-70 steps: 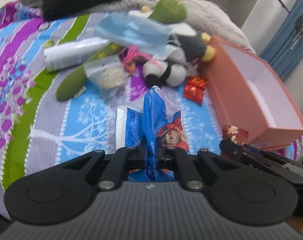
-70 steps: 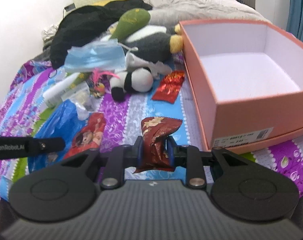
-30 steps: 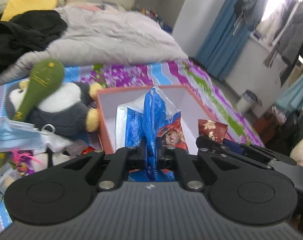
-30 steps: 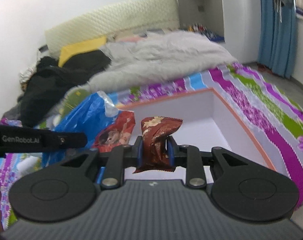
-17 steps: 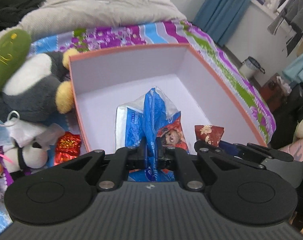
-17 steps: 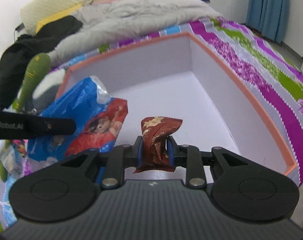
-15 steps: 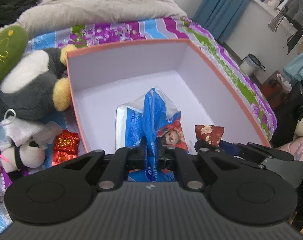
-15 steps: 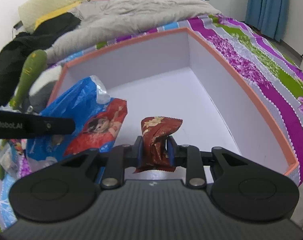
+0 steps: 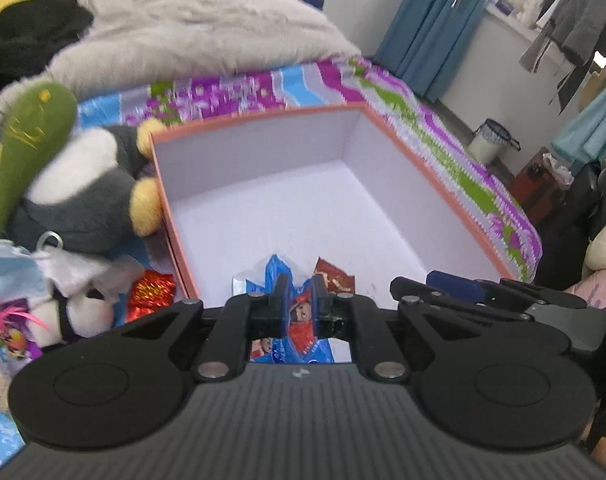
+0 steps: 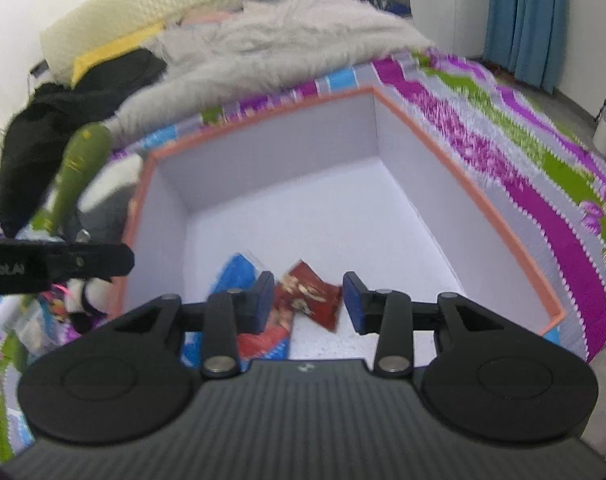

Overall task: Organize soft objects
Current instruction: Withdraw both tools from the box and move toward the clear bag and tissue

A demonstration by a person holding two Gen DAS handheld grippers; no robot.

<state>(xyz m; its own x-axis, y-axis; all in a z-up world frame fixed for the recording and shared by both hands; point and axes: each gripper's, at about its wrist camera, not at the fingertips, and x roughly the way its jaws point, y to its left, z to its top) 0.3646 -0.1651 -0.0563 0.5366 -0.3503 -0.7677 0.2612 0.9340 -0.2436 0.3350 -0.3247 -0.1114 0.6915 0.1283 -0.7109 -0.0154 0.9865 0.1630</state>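
The bed [image 9: 231,92] fills the upper frame, the box [image 9: 263,152] the centre. The blue packet [image 9: 303,316], light, crinkly and slippery, is best pinched at a folded edge; the left claw [image 9: 301,300] pinches it low in the box at bottom centre. The red wrapper [image 10: 311,296] lies loose on the box floor between the spread fingers of the right claw [image 10: 307,300], which gripped it half a second ago and has just been opening.

Box [image 9: 263,152]: matt card, salmon outside, pale smooth lining. Blue packet [image 9: 279,280] and maroon wrapper [image 10: 309,296]: glossy crinkled plastic film. Penguin toy [image 9: 79,196]: soft plush; blanket [image 10: 287,40]: shaggy grey fleece.
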